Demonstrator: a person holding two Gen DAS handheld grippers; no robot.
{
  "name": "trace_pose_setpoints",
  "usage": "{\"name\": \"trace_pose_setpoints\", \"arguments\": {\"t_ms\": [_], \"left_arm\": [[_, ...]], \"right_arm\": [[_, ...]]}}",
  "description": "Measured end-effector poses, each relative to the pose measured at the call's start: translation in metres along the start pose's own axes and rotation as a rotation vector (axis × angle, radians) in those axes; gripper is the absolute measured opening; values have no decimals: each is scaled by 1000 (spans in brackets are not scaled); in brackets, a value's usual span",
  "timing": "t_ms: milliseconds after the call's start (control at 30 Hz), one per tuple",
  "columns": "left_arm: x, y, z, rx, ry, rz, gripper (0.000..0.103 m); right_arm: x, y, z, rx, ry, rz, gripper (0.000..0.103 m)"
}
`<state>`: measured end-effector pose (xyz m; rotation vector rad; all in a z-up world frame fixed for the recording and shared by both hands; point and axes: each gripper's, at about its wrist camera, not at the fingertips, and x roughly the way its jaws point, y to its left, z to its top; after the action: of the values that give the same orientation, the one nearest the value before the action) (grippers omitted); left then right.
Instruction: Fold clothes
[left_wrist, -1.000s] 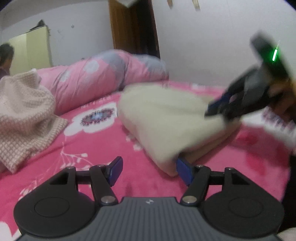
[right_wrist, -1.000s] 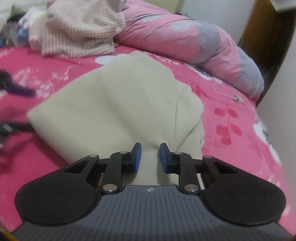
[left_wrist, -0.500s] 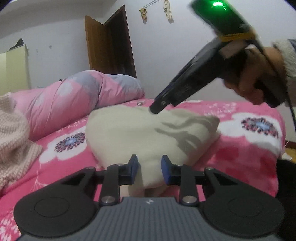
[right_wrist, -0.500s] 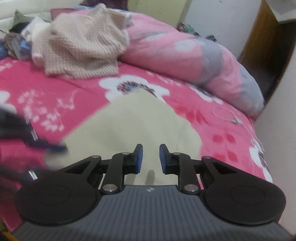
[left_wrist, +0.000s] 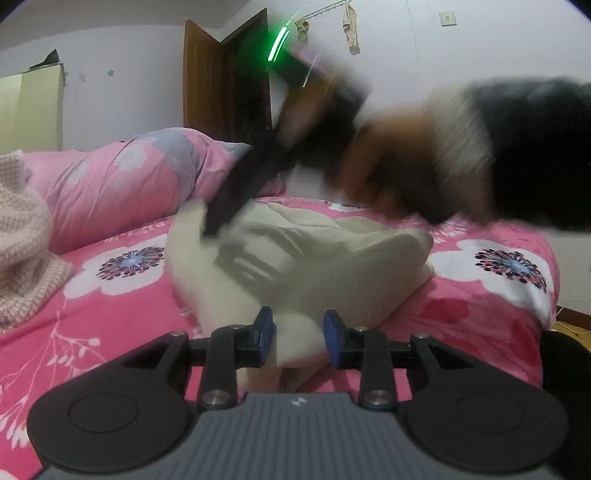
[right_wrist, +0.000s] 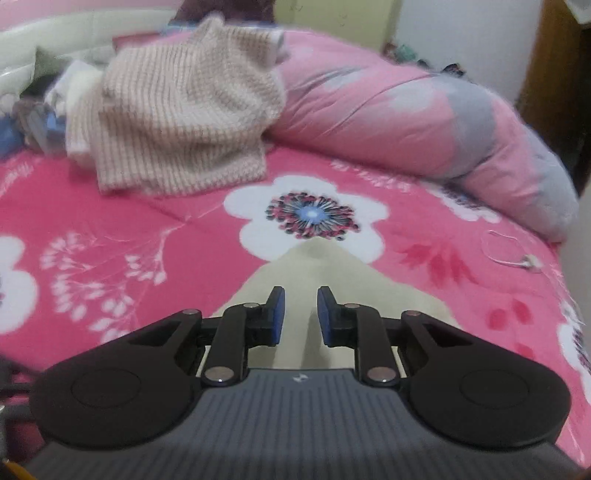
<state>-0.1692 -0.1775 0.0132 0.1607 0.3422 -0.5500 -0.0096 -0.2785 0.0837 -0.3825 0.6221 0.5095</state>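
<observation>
Cream garment (left_wrist: 317, 266): folded, on pink floral bedspread (left_wrist: 122, 314), centre.
Left gripper (left_wrist: 298, 338): jaws partly apart, just reopened slightly, a garment fold between the pads; grip uncertain.
Right gripper (right_wrist: 298, 315): narrow gap, nothing clamped, above garment (right_wrist: 332, 273).
Knit sweater (right_wrist: 184, 114): 10 o'clock, well apart.

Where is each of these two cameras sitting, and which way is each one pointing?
Left wrist view: on the left gripper, looking across the bed at the cream garment between its pads; the right gripper, blurred, and the person's hand show.
Right wrist view: on the right gripper, above the cream garment, facing the knit sweater.
Both share the garment, the pink duvet and the sweater.
</observation>
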Motion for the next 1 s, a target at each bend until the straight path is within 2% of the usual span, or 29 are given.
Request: {"name": "trace_pose_setpoints", "arguments": {"t_ms": [33,100,200,367,433,500,533,700,767,833,900,1000], "left_arm": [[1,1,0,-5,-1,-1,36],[2,3,0,-16,-3,-2,36],[1,2,-3,-12,-13,-11,36],[0,0,-5,0,-20,-9,37],[1,-1,-4,-1,-19,-8,42],[1,0,-4,-9,-19,-11,41],[0,1,-4,-12,-23,-15,41],[0,0,-6,-7,-32,-23,41],[0,0,-6,-8,-32,-25,41],[1,-1,-6,-3,-30,-20,43],[3,0,-5,-12,-20,-11,43],[1,0,-4,-18,-25,-18,43]], "right_arm": [[20,0,-4,-5,31,5,17],[40,-8,-14,67,32,29,17],[29,-6,-2,35,51,12,17],[22,-5,29,6,-9,9,17],[59,-2,22,-8,57,-15,17],[91,-8,5,23,90,-58,16],[91,-13,4,68,80,-48,16],[63,-14,23,57,51,-40,18],[49,-7,34,42,-11,23,17],[61,5,34,-18,16,50,16],[98,14,15,-74,91,10,16],[106,15,14,-49,75,8,16]]}}
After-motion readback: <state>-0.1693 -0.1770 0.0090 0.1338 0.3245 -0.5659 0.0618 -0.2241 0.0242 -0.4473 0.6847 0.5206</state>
